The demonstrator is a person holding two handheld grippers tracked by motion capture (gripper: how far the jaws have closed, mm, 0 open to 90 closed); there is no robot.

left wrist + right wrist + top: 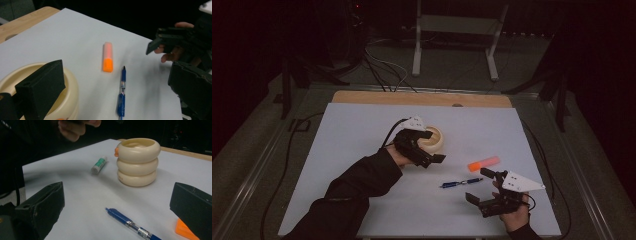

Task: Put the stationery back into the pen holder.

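Nearest me, my right tongs point(481, 186) hovered spread and empty over the matte white worktop point(362, 150), hand low at the front edge. Just beyond lay the slim blue pen point(461, 183), then the blocky orange highlighter point(483, 163). Farther off, my left tongs point(432, 146) hung spread beside the glossy cream ribbed pot point(436, 141).
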